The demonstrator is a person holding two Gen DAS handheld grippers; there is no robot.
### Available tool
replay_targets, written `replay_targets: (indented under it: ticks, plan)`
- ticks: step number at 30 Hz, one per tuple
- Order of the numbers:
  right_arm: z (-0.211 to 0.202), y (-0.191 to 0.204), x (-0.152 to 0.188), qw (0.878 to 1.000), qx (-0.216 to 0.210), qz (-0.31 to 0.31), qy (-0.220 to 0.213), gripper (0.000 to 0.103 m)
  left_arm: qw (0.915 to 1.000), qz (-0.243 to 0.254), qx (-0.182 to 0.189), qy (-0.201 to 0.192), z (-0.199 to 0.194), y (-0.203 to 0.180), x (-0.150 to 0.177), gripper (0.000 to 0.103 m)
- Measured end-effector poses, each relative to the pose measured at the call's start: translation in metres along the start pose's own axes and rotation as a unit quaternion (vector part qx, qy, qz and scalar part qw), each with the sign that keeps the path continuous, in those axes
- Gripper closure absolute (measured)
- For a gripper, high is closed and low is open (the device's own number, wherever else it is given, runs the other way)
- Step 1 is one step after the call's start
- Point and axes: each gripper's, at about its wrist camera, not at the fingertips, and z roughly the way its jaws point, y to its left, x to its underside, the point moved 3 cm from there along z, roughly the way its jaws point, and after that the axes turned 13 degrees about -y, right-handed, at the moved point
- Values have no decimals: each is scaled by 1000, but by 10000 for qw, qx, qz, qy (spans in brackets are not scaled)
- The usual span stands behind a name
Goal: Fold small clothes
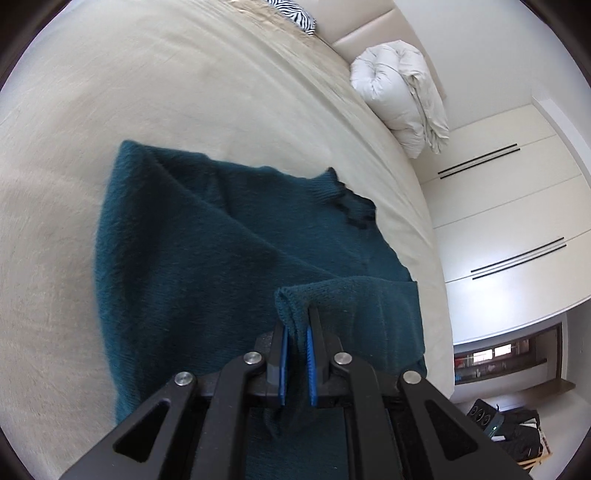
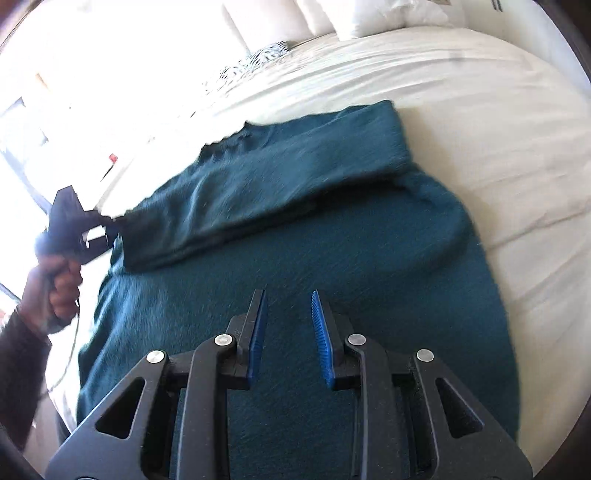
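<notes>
A: State the condition of the left gripper [image 1: 297, 325].

B: Its jaws are clamped on a knitted edge of the teal sweater [image 1: 207, 258]. The fabric passes between the blue pads [image 1: 282, 354] and hangs down below them.

A: Position of the garment?

B: It lies on the beige bed cover [image 1: 166, 92], its ribbed neckline [image 1: 343, 195] toward the bed's right edge. A diagonal fold ridge crosses the upper part.

A: Other items on the bed?

B: A rolled white duvet [image 1: 399, 96] sits at the far right edge. A zebra-patterned item [image 1: 293, 14] lies at the far end.

A: Background?

B: White wardrobe doors [image 1: 509, 206] with dark handle bars stand beyond the right edge.
</notes>
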Motion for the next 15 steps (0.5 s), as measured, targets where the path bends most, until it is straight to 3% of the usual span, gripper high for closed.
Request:
replay_targets:
  ticks: [9,15]
  plan:
    - [-2,-41,-57,9962,-224,800,-268,79,9997,140,-213,-58,7,8,0,92]
    - [28,-67,-93,9896,-407,1379,-99,79,9985,293,-333,-323,9,6,8,85]
